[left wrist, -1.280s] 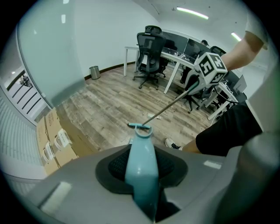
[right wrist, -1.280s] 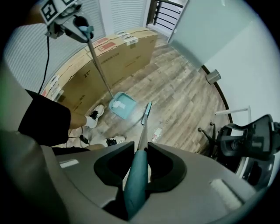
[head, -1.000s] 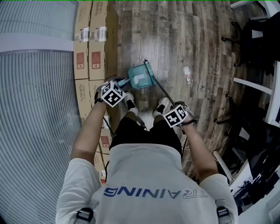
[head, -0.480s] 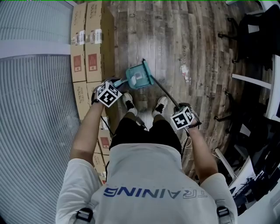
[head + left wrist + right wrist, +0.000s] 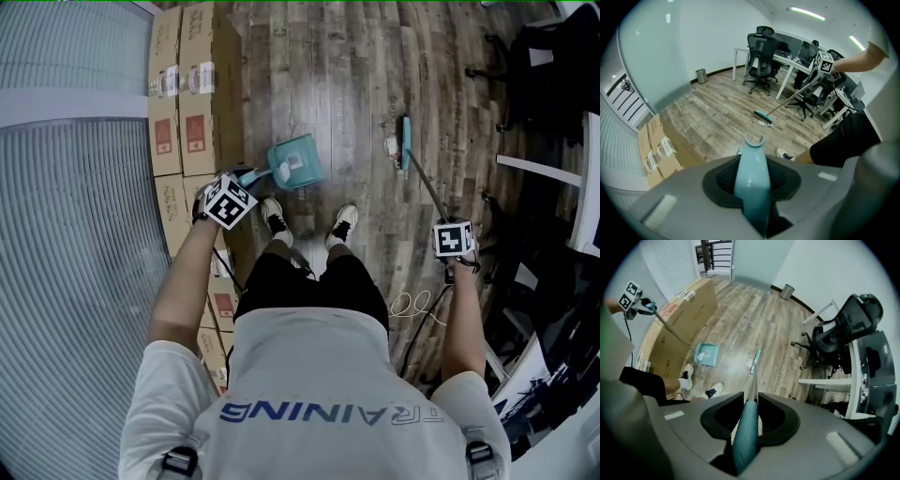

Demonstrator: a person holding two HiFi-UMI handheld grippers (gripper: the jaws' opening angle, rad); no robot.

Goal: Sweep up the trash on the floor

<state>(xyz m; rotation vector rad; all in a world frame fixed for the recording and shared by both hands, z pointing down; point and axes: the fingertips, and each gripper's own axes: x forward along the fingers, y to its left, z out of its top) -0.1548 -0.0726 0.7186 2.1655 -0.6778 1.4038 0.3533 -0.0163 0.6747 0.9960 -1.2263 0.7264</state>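
Much open floor (image 5: 347, 103) between dustpan (image 5: 298, 161), broom (image 5: 405, 142)

White T-shirt (image 5: 309, 370), blue lettering (image 5: 333, 413); black shorts (image 5: 314, 281); 2 white sneakers (image 5: 343, 223).

Right gripper (image 5: 750, 400) is pointing steeply down at the wood floor (image 5: 740, 319). Its fingers (image 5: 719, 414) are clamping the teal broom handle (image 5: 744, 439) from both sides. The shaft is running away to the broom head (image 5: 756, 356), which is lying on the floor beside a small pale scrap of trash (image 5: 749, 364). Left of it the teal dustpan (image 5: 707, 354) is sitting flat, just beyond two white shoes (image 5: 686, 375). The dustpan handle (image 5: 672, 336) is slanting up to the left gripper (image 5: 641, 305) at far left. Cardboard boxes (image 5: 691, 305) are lining the left wall. An office chair (image 5: 846, 331) is standing at right, and a bin (image 5: 787, 291) by the far wall.
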